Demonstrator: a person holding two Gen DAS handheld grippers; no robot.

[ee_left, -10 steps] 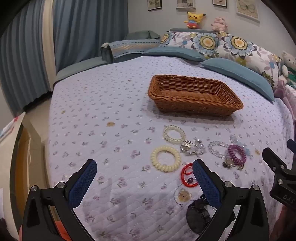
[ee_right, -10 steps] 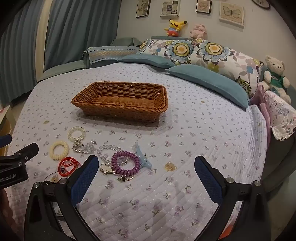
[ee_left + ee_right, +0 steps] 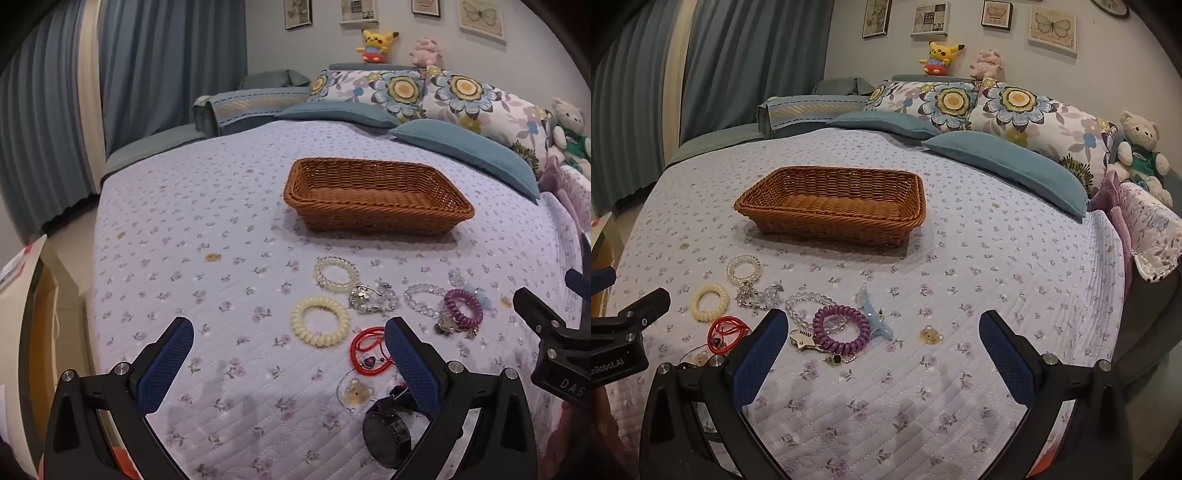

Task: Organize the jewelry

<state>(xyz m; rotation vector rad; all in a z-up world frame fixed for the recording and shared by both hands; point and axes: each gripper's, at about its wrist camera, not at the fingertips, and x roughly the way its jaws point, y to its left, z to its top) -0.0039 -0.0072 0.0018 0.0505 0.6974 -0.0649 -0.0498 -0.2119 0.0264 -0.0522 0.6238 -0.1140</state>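
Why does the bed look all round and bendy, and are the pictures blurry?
Left wrist view: the fisheye lens curves the bed, corners go black, and the basket looks sharp. Right wrist view: same curve, soft basket shadow, no glare.

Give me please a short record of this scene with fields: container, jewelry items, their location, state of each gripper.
container: wicker basket, nothing visible inside
surface: quilted bedspread
items: cream coil bracelet, clear coil bracelet, purple coil bracelet, red cord, clear bead bracelet, blue hair clip, black watch
location: all on the bedspread, in front of the basket
left gripper: open, holds nothing
right gripper: open, holds nothing
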